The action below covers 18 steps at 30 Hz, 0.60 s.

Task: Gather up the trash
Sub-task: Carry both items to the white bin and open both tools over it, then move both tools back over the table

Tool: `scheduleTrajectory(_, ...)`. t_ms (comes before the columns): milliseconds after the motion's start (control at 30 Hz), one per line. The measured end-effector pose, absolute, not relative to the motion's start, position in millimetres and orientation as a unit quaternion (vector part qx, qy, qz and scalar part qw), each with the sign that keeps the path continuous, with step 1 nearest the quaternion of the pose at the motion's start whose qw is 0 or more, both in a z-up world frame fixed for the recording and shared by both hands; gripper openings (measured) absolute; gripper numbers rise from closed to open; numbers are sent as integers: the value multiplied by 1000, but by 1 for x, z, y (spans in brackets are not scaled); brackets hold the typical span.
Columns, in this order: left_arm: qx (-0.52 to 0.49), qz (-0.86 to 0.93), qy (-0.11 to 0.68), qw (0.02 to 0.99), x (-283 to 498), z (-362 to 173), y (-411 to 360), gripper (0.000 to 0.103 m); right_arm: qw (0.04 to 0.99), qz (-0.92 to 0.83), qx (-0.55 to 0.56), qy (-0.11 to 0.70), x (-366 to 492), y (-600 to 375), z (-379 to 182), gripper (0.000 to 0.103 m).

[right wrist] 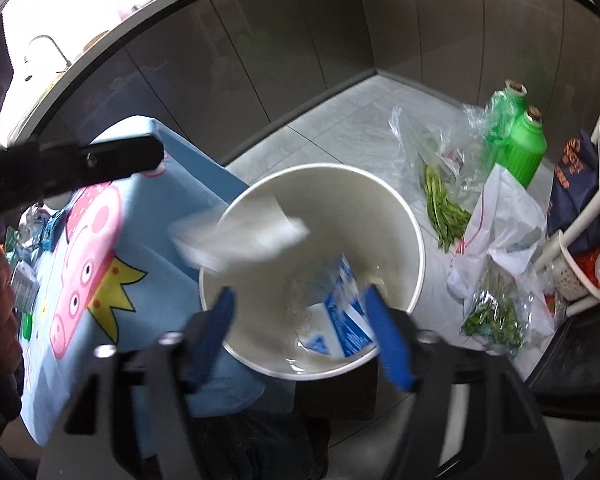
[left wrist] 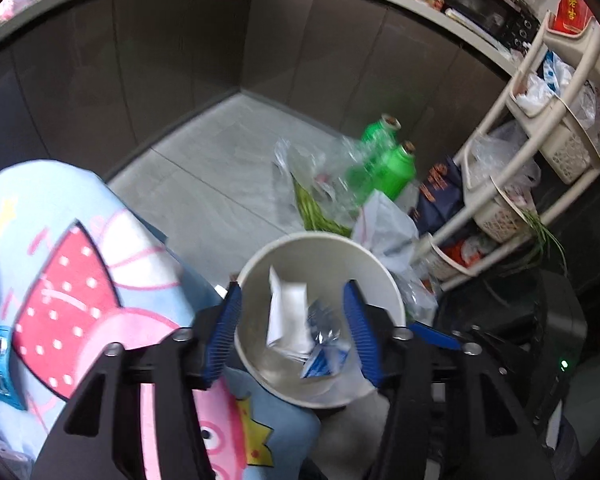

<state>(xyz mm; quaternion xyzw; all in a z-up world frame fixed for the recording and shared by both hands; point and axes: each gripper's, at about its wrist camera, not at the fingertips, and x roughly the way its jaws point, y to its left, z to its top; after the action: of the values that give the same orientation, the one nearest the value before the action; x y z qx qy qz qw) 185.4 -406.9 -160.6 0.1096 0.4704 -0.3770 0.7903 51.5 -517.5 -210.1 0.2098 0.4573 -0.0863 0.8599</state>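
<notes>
**White tissue over the bin, both tongs spread wide**

In the left wrist view, the left tongs (left wrist: 292, 324) stand wide apart at the lower middle of the frame, with nothing between the blue pads. Beyond them sits the white bin (left wrist: 388, 276), holding a white tissue (left wrist: 286, 312) and a blue-and-white wrapper (left wrist: 324, 356).

In the right wrist view, the right tongs (right wrist: 304, 340) are likewise spread wide and hold nothing. The bin (right wrist: 416, 240) fills the middle of the frame; the tissue (right wrist: 240, 236) shows blurred across its upper-left rim, and the wrapper (right wrist: 344, 320) lies at the bottom. The left tongs' black arm (right wrist: 80, 164) reaches in from the left edge.

Left of the bin lies a light blue cartoon-pig cloth (right wrist: 100, 240). On the floor at upper right are two green bottles (right wrist: 520, 148), a clear bag of greens (right wrist: 440, 200) and a white plastic bag (right wrist: 504, 232). A cream basket rack (left wrist: 540, 152) stands at the right of the left wrist view.
</notes>
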Motion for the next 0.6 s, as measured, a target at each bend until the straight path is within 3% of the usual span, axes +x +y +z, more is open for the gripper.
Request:
scheduleTrajectory(67, 108, -371, 466, 796, 187, -157, -404, 65, 863, -83, 205, 454, 50, -517, -207, 90)
scheduleTrajectory(133, 103, -362, 457, 806, 188, -152, -399, 75, 864, -84, 205, 453, 48, -517, -202, 97)
scheduleTrajectory(167, 101, -358, 453, 810, 187, -149, -397, 83, 865, -84, 204, 450, 47, -516, -200, 100)
scheduleTrajectory(267, 92, -349, 440, 822, 185, -140, -389, 95, 868, -82, 198, 448, 47, -513, -194, 100)
scheduleTrajectory(600, 75, -328, 443, 831, 178, -115, -364, 94, 886, -71, 167, 427, 41, -487, -149, 100)
